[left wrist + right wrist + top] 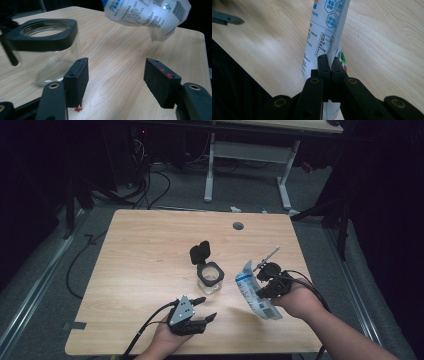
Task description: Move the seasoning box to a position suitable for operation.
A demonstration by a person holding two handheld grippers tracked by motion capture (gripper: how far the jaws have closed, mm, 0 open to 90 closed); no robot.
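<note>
In the high view, a white pouch (256,292) is held pinched in the right gripper (267,282) at lower right, just beside the open jar (210,277) at centre; a careless swing could tip the jar. The left gripper (200,312) rests wide at lower centre.

In the left gripper view, bare table (120,62) lies between the spread jaws.

In the right gripper view, the jaws are clamped on the pouch's edge; slippage is possible.

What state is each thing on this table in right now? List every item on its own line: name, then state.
Jar: upright on the table, open, its hinged lid flipped up.
Pouch: lifted off the table, pinched at one edge.
Left tongs: open, holding nothing, aimed near the jar.
Right tongs: shut on the pouch.
</note>
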